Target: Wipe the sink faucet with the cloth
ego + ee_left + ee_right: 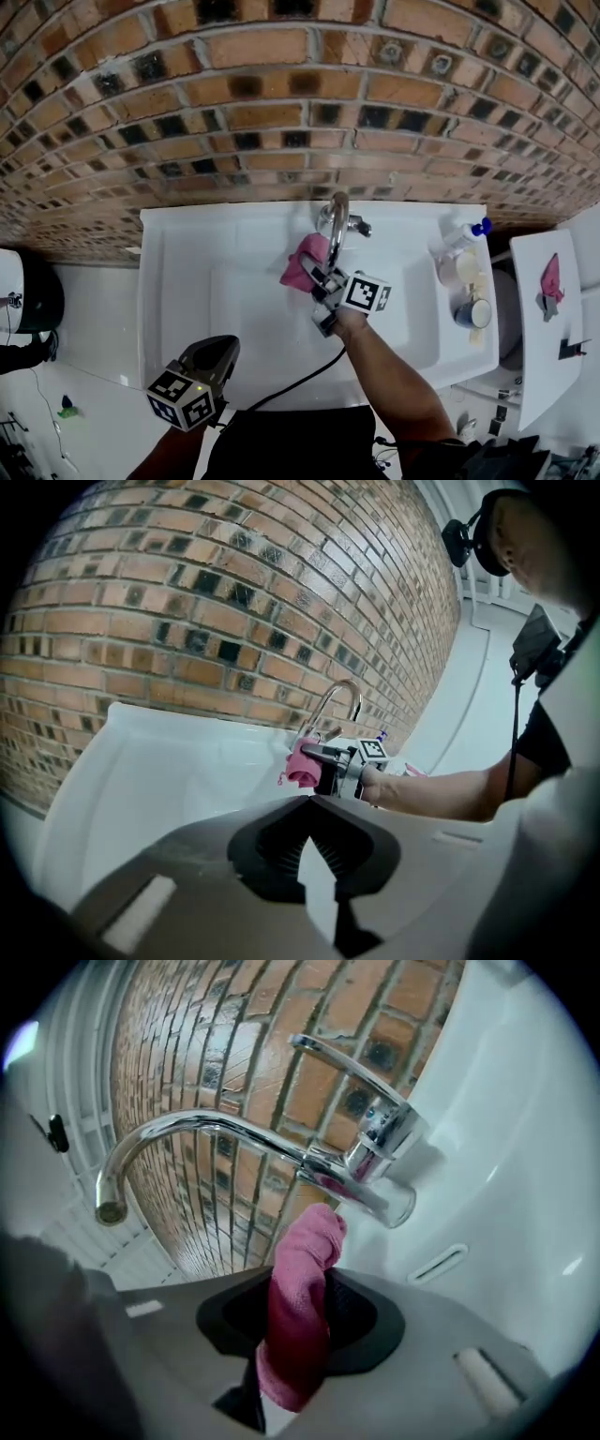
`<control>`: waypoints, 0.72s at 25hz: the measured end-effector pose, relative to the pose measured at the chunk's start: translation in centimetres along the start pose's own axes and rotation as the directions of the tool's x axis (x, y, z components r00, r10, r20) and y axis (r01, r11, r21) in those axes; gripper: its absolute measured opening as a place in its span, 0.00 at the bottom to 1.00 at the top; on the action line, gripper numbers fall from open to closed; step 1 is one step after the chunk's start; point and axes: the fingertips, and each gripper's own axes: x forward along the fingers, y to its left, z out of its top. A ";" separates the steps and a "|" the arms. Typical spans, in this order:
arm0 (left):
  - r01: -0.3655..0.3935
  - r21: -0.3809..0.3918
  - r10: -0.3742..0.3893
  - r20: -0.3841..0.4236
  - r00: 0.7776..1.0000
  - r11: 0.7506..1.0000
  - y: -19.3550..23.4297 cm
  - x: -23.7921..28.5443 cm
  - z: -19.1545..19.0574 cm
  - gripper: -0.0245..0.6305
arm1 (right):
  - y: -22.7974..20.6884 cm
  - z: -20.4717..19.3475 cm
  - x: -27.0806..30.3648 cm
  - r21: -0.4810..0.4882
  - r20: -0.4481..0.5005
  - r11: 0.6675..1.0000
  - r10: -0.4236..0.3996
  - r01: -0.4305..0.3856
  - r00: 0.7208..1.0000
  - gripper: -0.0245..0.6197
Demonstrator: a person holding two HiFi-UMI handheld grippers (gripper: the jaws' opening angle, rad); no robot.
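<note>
Over the white sink, your right gripper clamps the cloth, its tip just beside the faucet base with the spout arching overhead, while your left gripper hangs closed, empty, well back.

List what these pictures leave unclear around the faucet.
Head view: the base of the faucet, covered by its spout and the cloth.
Right gripper view: whether the cloth touches the faucet; the cloth's tip blocks the contact spot.
Head view: the containers at the right edge of the sink, too small to identify.
</note>
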 end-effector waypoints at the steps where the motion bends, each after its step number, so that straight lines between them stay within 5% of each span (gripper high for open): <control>1: -0.010 -0.004 0.010 -0.004 1.000 1.000 0.1 0.1 -0.1 0.05 | -0.6 0.3 0.2 0.010 0.007 1.000 -0.007 0.006 1.000 0.25; 6: -0.029 -0.014 0.028 -0.018 0.999 0.999 0.3 1.1 0.0 0.05 | -2.2 1.7 1.1 0.026 0.034 0.999 -0.034 0.033 0.999 0.25; 11: -0.033 -0.012 0.032 -0.025 0.999 0.999 0.2 1.6 0.3 0.05 | -0.8 2.5 2.1 0.083 0.082 0.995 0.053 -0.060 0.995 0.25; 18: -0.035 -0.009 0.034 -0.032 0.999 0.999 0.3 2.2 0.7 0.05 | 0.5 4.0 2.1 0.054 0.104 0.995 0.081 -0.087 0.991 0.25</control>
